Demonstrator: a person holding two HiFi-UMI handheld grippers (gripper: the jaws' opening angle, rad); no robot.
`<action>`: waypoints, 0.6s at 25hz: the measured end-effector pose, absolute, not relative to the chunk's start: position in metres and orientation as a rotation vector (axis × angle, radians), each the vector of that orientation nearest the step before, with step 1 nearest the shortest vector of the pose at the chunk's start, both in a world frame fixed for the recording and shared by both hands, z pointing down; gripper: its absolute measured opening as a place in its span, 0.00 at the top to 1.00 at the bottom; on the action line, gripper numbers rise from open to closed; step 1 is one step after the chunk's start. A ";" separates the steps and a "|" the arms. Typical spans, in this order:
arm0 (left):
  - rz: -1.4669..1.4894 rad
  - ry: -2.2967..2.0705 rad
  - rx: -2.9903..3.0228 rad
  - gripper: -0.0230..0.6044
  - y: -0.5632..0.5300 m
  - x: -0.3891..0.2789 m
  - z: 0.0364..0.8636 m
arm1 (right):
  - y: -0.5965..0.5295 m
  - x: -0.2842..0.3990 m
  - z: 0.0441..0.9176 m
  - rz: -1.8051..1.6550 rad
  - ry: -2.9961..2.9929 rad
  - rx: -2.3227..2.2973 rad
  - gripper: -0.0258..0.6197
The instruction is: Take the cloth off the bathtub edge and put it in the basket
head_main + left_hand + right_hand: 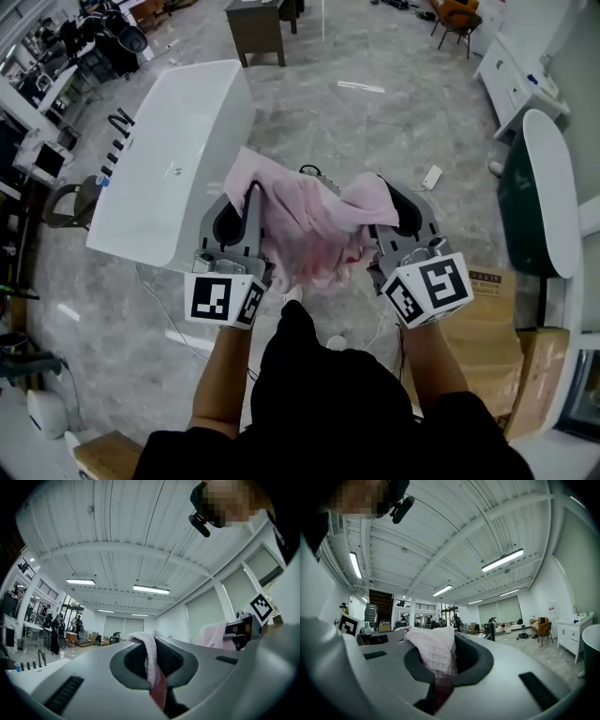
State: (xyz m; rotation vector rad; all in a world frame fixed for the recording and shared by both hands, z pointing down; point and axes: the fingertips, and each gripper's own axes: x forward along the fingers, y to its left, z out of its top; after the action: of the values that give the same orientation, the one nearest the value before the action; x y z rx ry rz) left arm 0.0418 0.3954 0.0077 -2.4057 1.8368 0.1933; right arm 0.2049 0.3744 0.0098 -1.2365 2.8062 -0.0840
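The cloth (305, 230) hung bunched at mid-frame, clear of the tub (178, 159) at upper left and slung between your two grippers. The left gripper (251, 199) had its jaws pinching one edge, and the right gripper (386, 202) pinched the other. You were at the carry step, I judge. No basket showed plainly, so your next move called for finding it, then lowering and letting go.

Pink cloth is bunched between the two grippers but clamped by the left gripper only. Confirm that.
Not quite. The pink cloth is bunched between the two grippers, but both the left gripper and the right gripper clamp it; the right gripper view shows its jaws shut on cloth.
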 end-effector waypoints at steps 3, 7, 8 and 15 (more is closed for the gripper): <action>0.263 1.786 -2.483 0.92 0.365 0.035 0.005 | 0.348 0.190 0.009 -0.107 2.781 -1.282 0.89; 0.306 1.716 -2.527 0.92 0.332 0.023 -0.007 | 0.315 0.166 0.005 -0.129 2.747 -1.336 0.89; 0.309 1.706 -2.533 0.92 0.323 0.018 -0.010 | 0.308 0.160 0.003 -0.125 2.745 -1.340 0.89; 0.348 1.660 -2.568 0.92 0.263 -0.009 -0.023 | 0.253 0.133 -0.015 -0.090 2.732 -1.373 0.89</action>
State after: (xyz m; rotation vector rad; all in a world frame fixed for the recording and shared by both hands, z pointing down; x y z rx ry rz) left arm -0.0089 0.2627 -0.0226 -2.5679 1.6603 0.3478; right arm 0.1326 0.2528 -0.0153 -1.3731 2.7316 -0.0899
